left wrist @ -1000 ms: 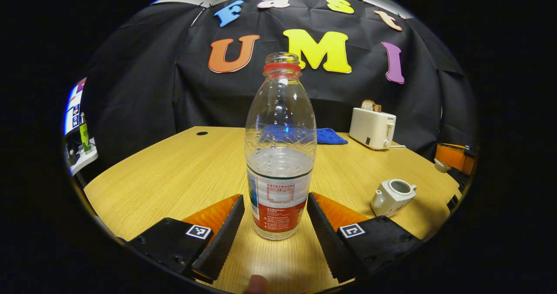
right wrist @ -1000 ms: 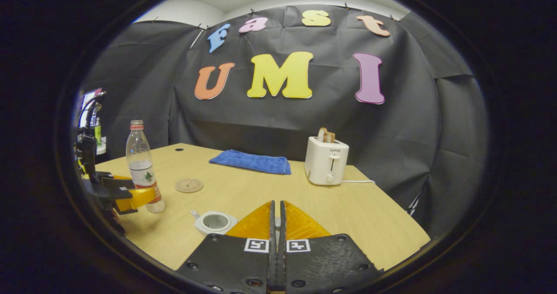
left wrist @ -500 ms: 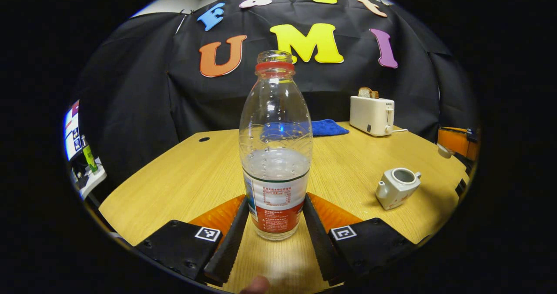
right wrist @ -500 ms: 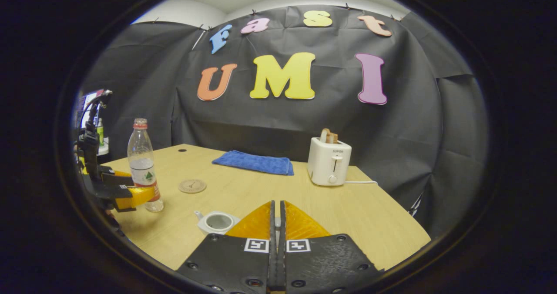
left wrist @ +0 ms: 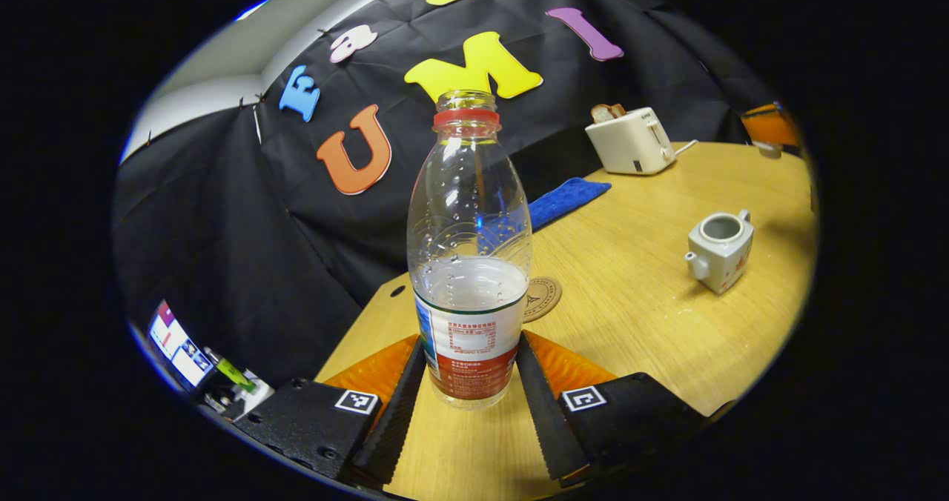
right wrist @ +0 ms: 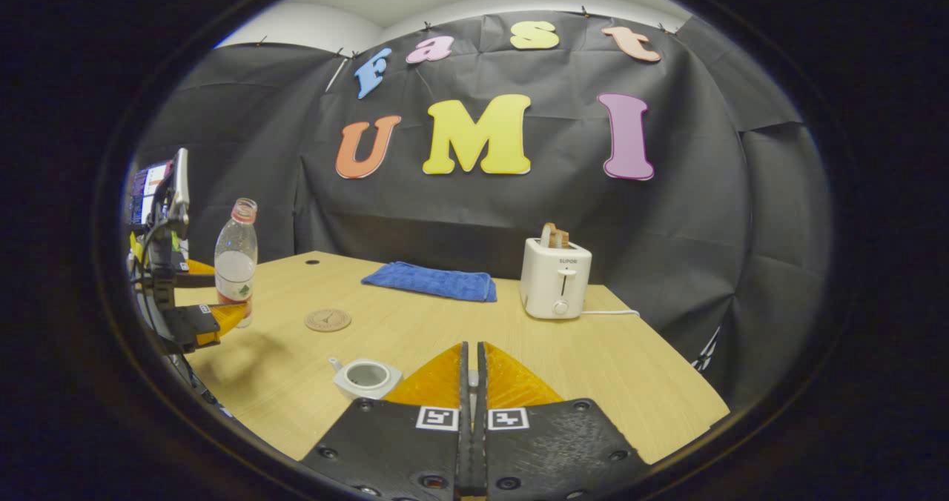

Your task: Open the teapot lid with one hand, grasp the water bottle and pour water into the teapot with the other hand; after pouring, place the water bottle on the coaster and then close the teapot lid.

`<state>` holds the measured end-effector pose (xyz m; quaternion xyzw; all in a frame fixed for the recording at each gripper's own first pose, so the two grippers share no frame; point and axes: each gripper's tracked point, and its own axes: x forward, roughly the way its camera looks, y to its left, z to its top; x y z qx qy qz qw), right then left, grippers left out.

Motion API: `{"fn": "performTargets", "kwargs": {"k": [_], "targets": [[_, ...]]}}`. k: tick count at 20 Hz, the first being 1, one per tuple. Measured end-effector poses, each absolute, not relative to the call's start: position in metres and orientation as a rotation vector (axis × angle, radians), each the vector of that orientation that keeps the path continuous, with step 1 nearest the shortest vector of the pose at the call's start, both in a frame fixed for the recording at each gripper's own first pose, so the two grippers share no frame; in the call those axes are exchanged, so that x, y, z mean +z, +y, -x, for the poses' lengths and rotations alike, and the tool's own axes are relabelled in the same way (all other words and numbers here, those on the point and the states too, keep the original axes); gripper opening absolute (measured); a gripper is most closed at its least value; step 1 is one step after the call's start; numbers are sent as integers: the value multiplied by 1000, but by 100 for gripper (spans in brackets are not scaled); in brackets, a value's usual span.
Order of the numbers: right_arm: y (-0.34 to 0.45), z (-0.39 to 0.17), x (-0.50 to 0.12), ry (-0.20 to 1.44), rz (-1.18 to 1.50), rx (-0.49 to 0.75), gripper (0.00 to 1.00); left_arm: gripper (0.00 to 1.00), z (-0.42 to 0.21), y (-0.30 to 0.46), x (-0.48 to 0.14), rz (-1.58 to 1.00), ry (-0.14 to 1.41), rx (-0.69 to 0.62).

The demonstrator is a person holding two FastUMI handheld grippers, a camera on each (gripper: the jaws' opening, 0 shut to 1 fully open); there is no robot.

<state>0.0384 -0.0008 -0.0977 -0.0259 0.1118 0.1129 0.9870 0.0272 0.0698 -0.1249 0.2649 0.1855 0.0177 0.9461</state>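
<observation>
We now lift the water bottle (left wrist: 469, 264) off the table (left wrist: 645, 323), left hand-held gripper (left wrist: 468, 382) clamped on it, tilting; right hand-held gripper (right wrist: 471, 382) clenched

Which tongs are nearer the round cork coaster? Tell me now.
Left. The left tongs, shut on the clear plastic water bottle, sit just before the round cork coaster; the right tongs stay beyond the white teapot.

The right claw (right wrist: 471, 371) has its fingers pressed together, the lid's grip unclear between them. Just left of it the open teapot (right wrist: 365, 377) sits on the worktop (right wrist: 630, 382). Farther left, the left claw (right wrist: 211, 297) holds the bottle (right wrist: 236, 260) off the worktop, tilted, near the coaster (right wrist: 328, 319).
</observation>
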Motion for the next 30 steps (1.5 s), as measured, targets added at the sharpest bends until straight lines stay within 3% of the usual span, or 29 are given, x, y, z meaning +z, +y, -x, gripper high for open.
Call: {"fn": "performTargets", "kwargs": {"k": [5,15,30], "targets": [[-9,-34,-104,234,51,231,0,74,-34,85,-116,-814,359,68],[-18,-28,-113,249,49,244,0,74,-42,46,-124,-1217,338,-33],[-37,-24,-120,247,45,237,0,74,-54,24,-106,-1547,289,-65]]}}
